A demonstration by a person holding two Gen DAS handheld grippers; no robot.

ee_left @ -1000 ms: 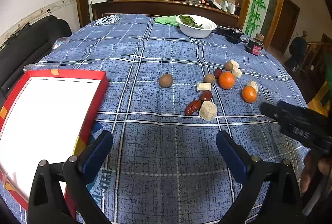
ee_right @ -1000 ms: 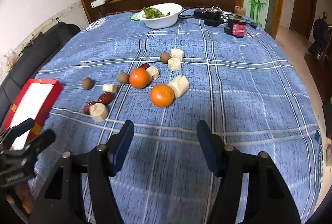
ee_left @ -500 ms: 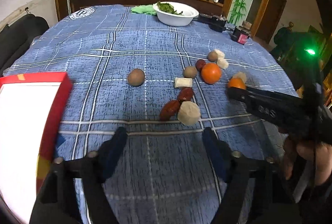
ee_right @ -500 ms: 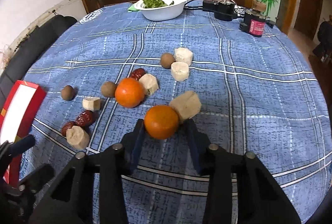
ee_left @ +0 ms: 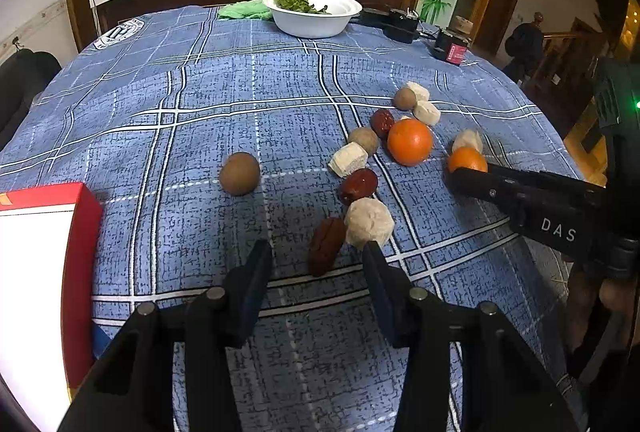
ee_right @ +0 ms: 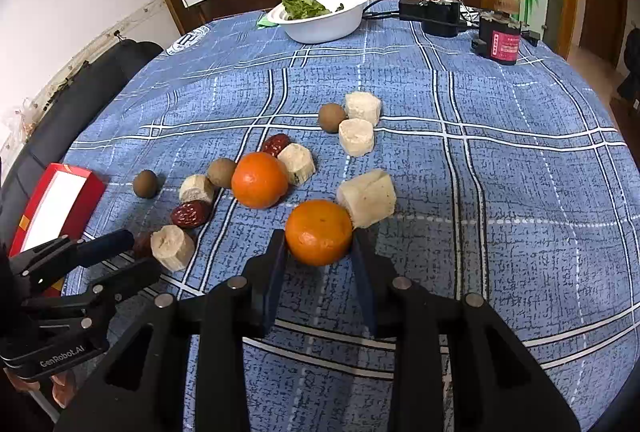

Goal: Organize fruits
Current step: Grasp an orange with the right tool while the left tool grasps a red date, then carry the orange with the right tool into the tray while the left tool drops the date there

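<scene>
My right gripper [ee_right: 319, 252] is clamped on the near orange [ee_right: 319, 232], which sits on the surface [ee_right: 500, 192]. My left gripper [ee_left: 318, 260] has just been narrowing, its jaws either side of a date [ee_left: 326, 246] and not yet touching it. Beyond lie the second orange [ee_right: 260, 185], pale chunks, and a bowl [ee_right: 324, 18] at the far edge.

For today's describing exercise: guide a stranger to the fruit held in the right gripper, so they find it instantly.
Start at the blue checked tablecloth and find the fruit cluster in its middle. At the cluster's near edge, the right gripper is shut on an orange, with a pale chunk touching it behind. The other orange lies free, farther back.
</scene>
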